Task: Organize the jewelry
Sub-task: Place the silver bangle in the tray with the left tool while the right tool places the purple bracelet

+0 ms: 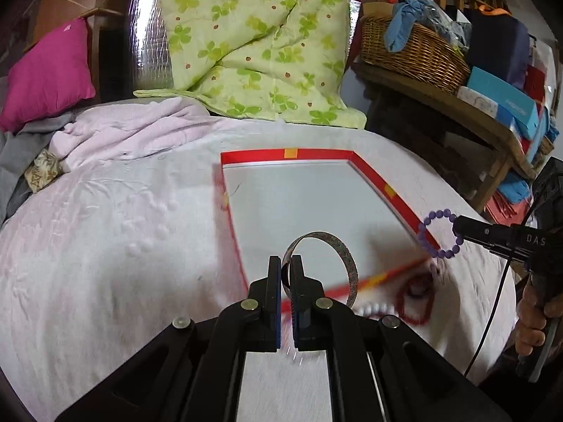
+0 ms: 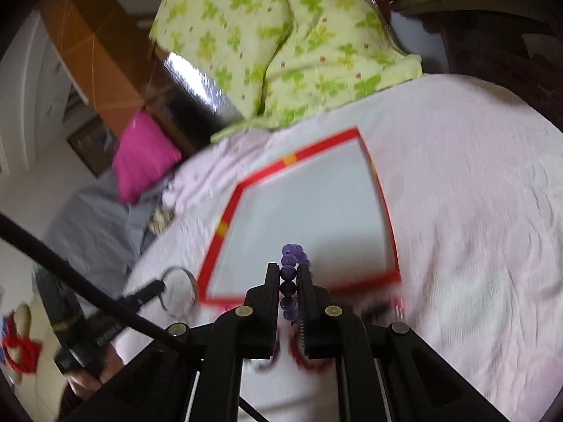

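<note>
The left gripper (image 1: 285, 274) pinched a metal bangle (image 1: 322, 267), the right gripper (image 2: 288, 281) a purple bead bracelet (image 2: 289, 270); both carried toward the red-rimmed tray (image 1: 404, 204) at frame centre, release likely next

A flat silver metal bangle (image 1: 322, 263) with a speckled band stands on edge in the air above the shallow red-rimmed box lid with a white floor (image 1: 299, 207), pinched at its left side. A purple round-bead bracelet (image 1: 440, 235) hangs as an open loop over the lid's right rim. On the white bedspread just before the lid lie a blurred red bead bracelet (image 1: 415, 299) and a white bead strand (image 1: 374, 308).
</note>
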Demonstrator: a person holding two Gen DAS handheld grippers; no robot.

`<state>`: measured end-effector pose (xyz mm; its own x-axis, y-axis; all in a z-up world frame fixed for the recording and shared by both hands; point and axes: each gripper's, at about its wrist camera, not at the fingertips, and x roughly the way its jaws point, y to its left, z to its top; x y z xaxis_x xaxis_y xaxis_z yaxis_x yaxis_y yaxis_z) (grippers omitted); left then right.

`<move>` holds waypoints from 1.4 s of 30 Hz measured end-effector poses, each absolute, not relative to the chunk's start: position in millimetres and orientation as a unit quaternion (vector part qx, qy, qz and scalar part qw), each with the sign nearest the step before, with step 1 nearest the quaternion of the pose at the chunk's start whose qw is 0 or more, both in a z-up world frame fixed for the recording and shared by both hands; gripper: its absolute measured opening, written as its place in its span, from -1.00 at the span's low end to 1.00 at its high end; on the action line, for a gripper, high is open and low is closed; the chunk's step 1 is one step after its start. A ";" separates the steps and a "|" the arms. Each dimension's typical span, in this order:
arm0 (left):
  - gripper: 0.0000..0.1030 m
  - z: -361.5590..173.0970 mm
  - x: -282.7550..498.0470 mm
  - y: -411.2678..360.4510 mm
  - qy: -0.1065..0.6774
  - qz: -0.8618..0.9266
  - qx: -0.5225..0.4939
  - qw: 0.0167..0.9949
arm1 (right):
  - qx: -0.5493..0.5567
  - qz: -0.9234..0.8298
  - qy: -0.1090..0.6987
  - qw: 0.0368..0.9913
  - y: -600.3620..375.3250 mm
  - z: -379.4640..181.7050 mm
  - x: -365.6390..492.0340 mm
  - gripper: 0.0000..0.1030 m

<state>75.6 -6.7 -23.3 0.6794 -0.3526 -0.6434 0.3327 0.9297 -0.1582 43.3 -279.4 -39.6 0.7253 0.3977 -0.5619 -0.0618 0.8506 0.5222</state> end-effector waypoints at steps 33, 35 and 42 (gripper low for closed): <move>-0.11 -63.8 114.8 -6.4 0.405 -0.114 -0.002 0.907 | 0.277 0.060 0.433 0.855 -328.7 -81.8 96.3 -0.82; -0.11 -66.2 116.4 -6.3 0.408 -0.117 -0.005 0.905 | 0.270 0.060 0.437 0.856 -323.2 -84.3 99.2 -0.89; -0.11 -78.6 127.0 -9.8 0.422 -0.115 0.007 0.899 | 0.248 0.074 0.434 0.863 -292.6 -86.2 117.6 -0.95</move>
